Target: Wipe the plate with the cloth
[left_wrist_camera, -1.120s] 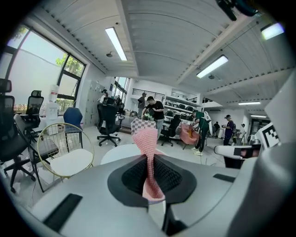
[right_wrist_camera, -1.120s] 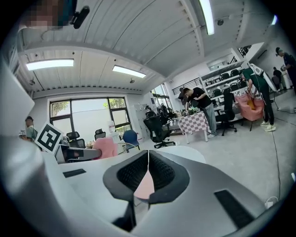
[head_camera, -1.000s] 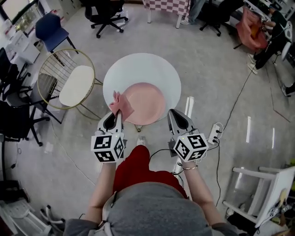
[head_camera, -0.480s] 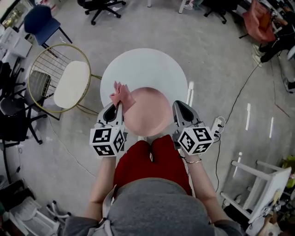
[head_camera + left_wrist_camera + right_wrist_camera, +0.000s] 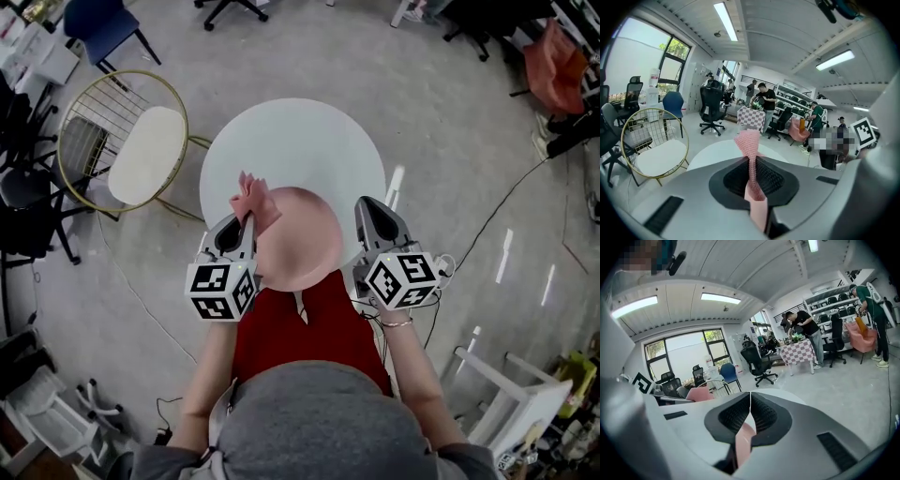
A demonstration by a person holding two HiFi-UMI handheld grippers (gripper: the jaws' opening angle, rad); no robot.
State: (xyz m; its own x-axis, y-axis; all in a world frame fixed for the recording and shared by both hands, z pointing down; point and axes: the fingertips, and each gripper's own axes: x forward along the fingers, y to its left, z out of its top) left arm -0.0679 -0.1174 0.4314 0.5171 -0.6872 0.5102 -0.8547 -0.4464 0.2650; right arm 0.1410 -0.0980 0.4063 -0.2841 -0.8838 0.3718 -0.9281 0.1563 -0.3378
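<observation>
Plate (image 5: 305,246) clamped in forward-pointing right hand-held gripper (image 5: 366,208), cloth (image 5: 255,199) in left hand-held gripper (image 5: 244,221).

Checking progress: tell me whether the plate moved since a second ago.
Yes. The plate has come toward the person, past the near edge of the table.

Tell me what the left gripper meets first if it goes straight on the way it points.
Likely nothing soon: the left gripper, shut on the cloth, points out low over the round table; depth is unclear.
</observation>
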